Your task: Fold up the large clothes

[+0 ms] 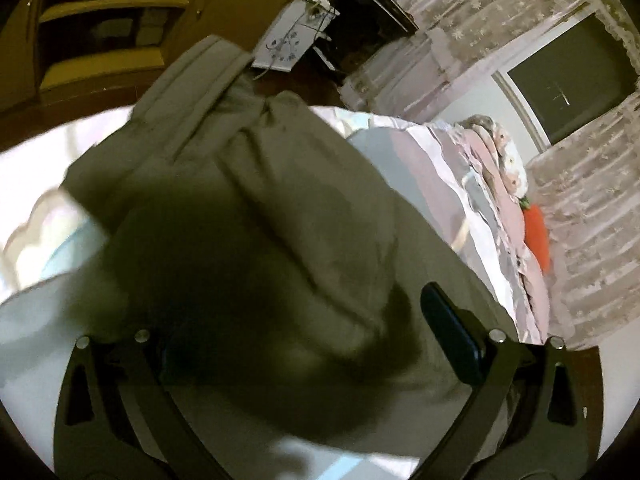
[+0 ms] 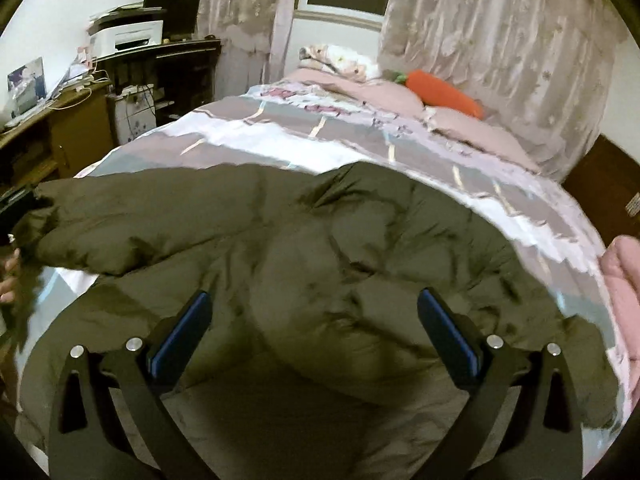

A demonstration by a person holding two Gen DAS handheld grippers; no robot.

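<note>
Below, olive padded jacket [image 2: 320,248] on the bed [image 2: 320,136], both grippers [image 2: 314,334] [image 1: 312,320] wide apart, empty

The olive jacket [image 1: 256,208] blurs in the left wrist view, hiding the left hand-held gripper [image 1: 312,344]'s left pad; a hand [image 2: 9,276] is cut off at the right wrist view's edge

Left wrist view: close above olive puffer jacket [image 1: 256,208], rolled, facing curtained window [image 1: 572,92]. Right wrist view: slightly farther, level, facing up the bed [image 2: 360,136]. Shared: jacket, bed, carrot pillow [image 2: 444,92], window.
</note>
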